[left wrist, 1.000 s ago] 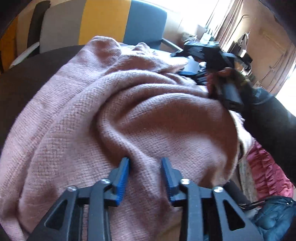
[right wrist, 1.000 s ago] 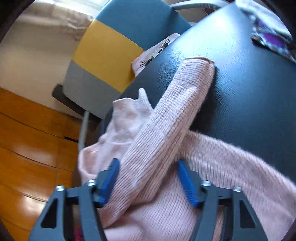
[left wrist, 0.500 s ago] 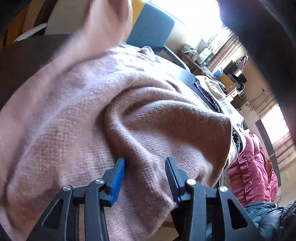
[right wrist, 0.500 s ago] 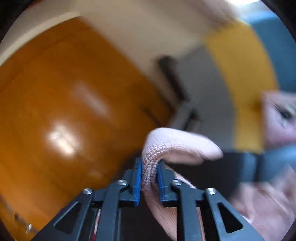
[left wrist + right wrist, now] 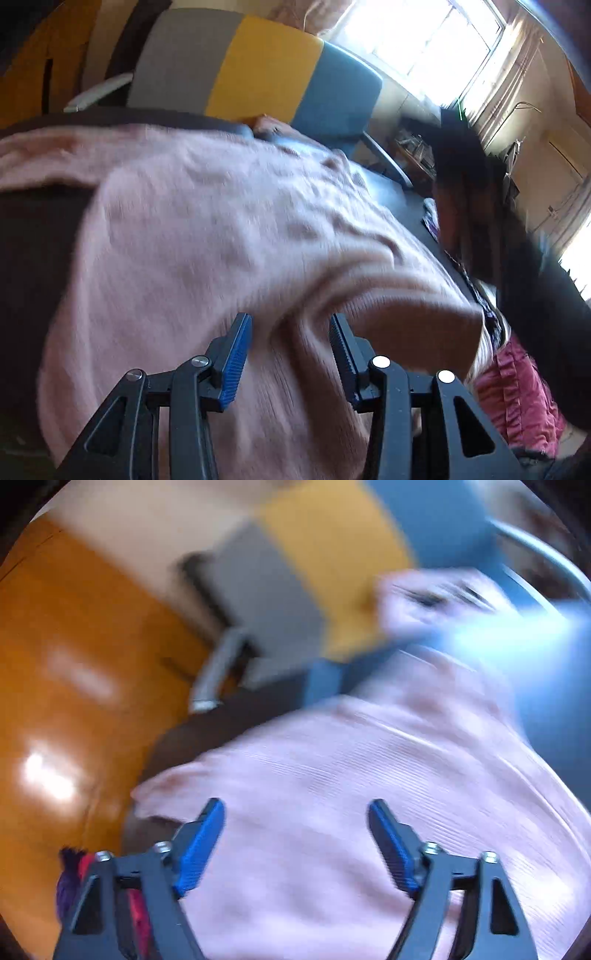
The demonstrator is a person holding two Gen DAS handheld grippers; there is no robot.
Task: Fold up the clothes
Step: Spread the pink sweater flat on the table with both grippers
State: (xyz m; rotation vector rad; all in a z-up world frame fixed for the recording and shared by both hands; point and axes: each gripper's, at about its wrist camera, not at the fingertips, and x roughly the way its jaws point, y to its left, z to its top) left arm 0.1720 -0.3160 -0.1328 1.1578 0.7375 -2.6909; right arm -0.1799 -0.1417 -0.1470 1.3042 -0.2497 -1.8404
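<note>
The pink knit sweater (image 5: pixel 229 236) fills the middle and lower part of both views, lying rumpled on a dark table (image 5: pixel 33 240). The left gripper (image 5: pixel 290 354) at the bottom of its frame has a thick fold of the knit bunched between its blue pads, so it looks clamped on the sweater. The right gripper (image 5: pixel 295 843) has just been opening; its jaws stand wide apart over the fabric with nothing pinched. Striped chair (image 5: pixel 258 70) sits upper middle.

My worry: with only one side held, a pull could drag the whole sweater crooked or off the table's near edge.
</note>
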